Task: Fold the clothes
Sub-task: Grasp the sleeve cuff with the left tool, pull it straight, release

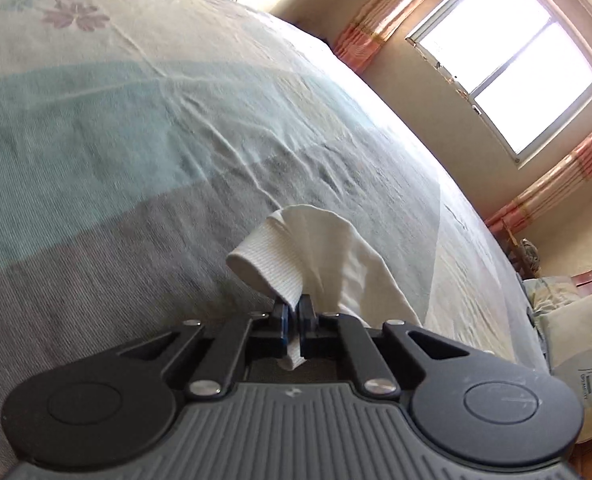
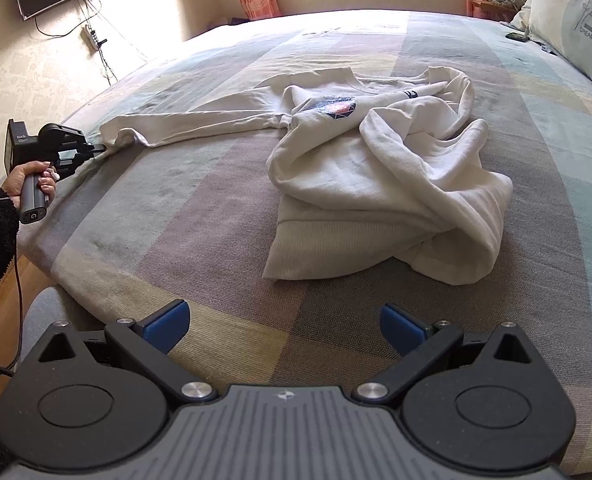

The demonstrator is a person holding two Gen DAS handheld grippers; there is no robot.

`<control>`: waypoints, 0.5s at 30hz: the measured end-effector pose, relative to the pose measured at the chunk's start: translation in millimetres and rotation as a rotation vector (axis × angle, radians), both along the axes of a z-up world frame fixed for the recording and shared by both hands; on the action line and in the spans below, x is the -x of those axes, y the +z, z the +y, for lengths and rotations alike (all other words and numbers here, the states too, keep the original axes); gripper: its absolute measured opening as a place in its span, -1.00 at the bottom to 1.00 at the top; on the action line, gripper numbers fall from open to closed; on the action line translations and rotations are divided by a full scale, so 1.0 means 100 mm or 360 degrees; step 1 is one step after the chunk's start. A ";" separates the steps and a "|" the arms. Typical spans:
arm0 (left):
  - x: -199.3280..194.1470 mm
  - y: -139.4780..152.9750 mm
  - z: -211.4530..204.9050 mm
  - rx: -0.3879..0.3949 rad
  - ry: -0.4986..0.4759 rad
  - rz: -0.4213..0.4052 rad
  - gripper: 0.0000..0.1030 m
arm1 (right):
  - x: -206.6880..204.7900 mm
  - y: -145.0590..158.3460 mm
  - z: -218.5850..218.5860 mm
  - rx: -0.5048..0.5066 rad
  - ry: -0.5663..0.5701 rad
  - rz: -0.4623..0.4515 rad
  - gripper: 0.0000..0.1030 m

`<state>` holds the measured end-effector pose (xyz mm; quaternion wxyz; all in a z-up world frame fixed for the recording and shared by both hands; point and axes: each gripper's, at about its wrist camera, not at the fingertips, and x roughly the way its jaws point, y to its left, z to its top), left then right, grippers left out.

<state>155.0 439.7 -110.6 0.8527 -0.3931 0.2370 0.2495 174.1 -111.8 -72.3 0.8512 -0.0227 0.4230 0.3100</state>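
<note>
White sweatshirt (image 2: 375, 184) in a rumpled heap on the striped bed (image 2: 216, 320), one long sleeve (image 2: 192, 128) stretched out flat to the left edge. Left gripper (image 1: 294, 312) pinched tight on the ribbed cuff (image 1: 268, 264) of that sleeve – cloth squeezed between the blue pads, cuff lifted a bit off the bed. Right gripper (image 2: 284, 326) wide open, holding nothing, hanging low over the near edge of the bed, with the heap straight ahead and a little right. Sleeve runs left to right, cuff far left, body in the middle – so probably a pull or fold of the sleeve toward the body, left hand (image 2: 36, 180) doing it. Right one nearer the bottom hem (image 2: 335, 240).
</note>
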 end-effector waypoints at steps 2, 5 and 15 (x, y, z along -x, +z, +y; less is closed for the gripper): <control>0.07 0.15 0.08 -0.0087 0.0018 0.0060 -0.91 | 0.00 0.00 0.00 0.0013 -0.0001 -0.0010 1.00; 0.11 0.37 0.20 -0.0174 0.0058 0.0112 -0.92 | -0.01 0.02 0.02 0.0026 0.0002 -0.0024 1.00; 0.26 0.52 0.42 -0.0259 0.0100 0.0253 -0.92 | -0.04 0.04 0.06 0.0040 0.0000 -0.0038 1.00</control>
